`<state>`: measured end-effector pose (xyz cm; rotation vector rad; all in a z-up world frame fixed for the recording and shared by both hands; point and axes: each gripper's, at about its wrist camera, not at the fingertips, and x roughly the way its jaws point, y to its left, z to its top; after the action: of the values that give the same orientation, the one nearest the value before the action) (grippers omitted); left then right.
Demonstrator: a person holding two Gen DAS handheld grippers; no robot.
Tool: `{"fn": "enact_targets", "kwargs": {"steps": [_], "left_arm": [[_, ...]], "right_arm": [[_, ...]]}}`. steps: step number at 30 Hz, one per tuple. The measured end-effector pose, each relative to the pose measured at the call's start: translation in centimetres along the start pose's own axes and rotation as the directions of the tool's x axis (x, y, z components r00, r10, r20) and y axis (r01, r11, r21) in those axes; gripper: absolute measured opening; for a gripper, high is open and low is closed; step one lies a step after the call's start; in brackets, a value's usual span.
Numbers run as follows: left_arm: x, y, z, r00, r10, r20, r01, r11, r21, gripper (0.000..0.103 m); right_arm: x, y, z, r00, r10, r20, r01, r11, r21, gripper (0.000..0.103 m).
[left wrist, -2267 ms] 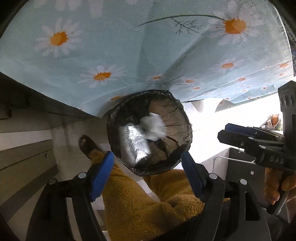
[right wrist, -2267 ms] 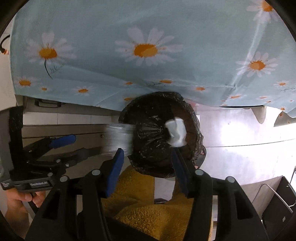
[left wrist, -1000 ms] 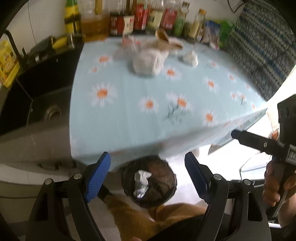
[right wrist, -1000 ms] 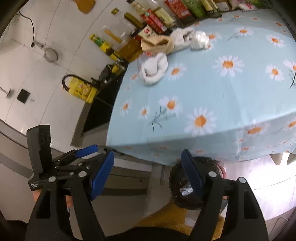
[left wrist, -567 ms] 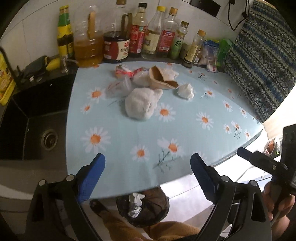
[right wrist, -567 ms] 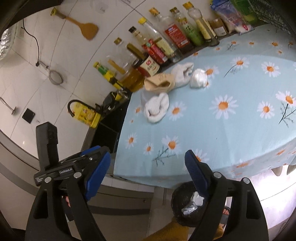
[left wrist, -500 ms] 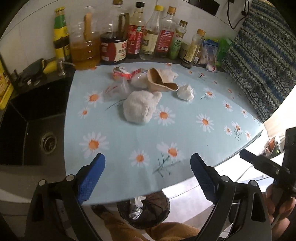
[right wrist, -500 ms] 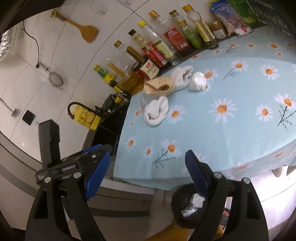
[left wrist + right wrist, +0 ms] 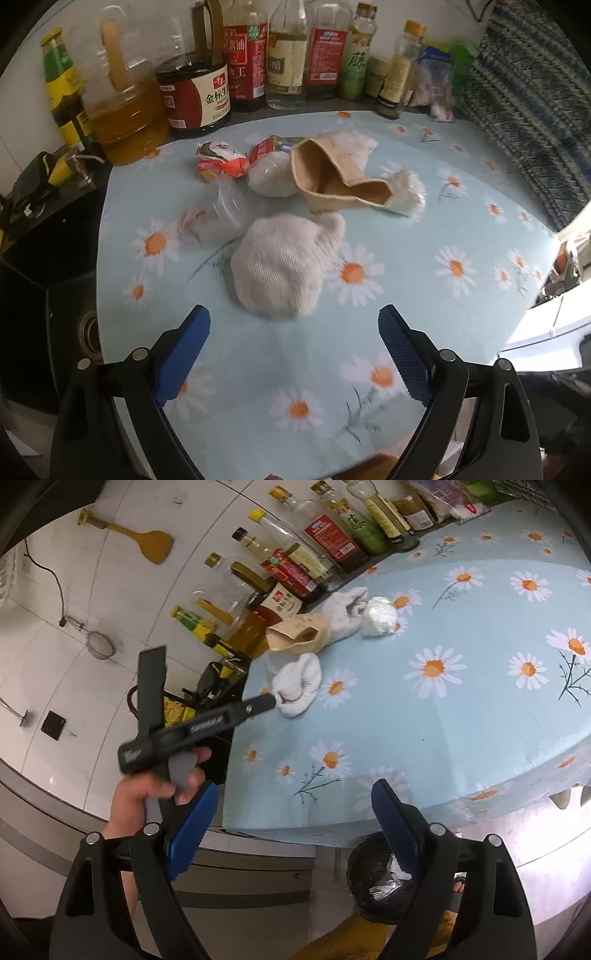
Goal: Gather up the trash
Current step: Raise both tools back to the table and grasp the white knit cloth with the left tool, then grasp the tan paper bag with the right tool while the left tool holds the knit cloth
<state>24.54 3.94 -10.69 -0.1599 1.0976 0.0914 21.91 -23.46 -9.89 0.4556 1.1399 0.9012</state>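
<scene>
Left tool (image 9: 293,347): I hold it wide, empty, over the daisy-cloth surface (image 9: 424,229), just short of a white sock (image 9: 284,269). Beyond: clear plastic wrap (image 9: 218,218), red wrapper (image 9: 221,164), tan sock (image 9: 332,181), crumpled tissue (image 9: 406,192). Right tool (image 9: 291,814): wide, empty, off the surface edge. Lined bin (image 9: 373,882) below, holding trash.

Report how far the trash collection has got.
Partly done. The black-lined bin below the table edge already holds a white wad and something foil-like. Nothing is in hand: the left gripper and right gripper are both open and empty. Left on the daisy tablecloth: a white crumpled wad, a tan paper bag, a red wrapper, clear plastic and more white wads.
</scene>
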Motion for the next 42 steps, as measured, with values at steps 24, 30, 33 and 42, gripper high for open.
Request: {"fn": "enact_targets", "kwargs": {"steps": [24, 30, 33, 42], "left_arm": [[5.9, 2.3, 2.1, 0.997, -0.036, -0.075, 0.038, 0.999, 0.017, 0.048], [3.4, 4.0, 0.3, 0.995, -0.096, -0.014, 0.096, 0.995, -0.017, 0.048], [2.3, 5.1, -1.0, 0.991, -0.135, 0.001, 0.135, 0.99, -0.031, 0.048], [-1.5, 8.0, -5.6, 0.978, -0.198, 0.067, 0.202, 0.977, -0.066, 0.048]], "right_arm": [[0.7, 0.7, 4.8, 0.994, -0.012, 0.104, 0.008, 0.999, 0.043, 0.084], [4.0, 1.7, 7.5, 0.995, -0.042, 0.089, 0.04, 0.999, 0.016, 0.084], [6.1, 1.3, 8.9, 0.997, -0.047, 0.06, 0.045, 0.998, 0.034, 0.084], [12.7, -0.7, 12.4, 0.981, -0.191, -0.031, 0.192, 0.981, 0.034, 0.084]]}}
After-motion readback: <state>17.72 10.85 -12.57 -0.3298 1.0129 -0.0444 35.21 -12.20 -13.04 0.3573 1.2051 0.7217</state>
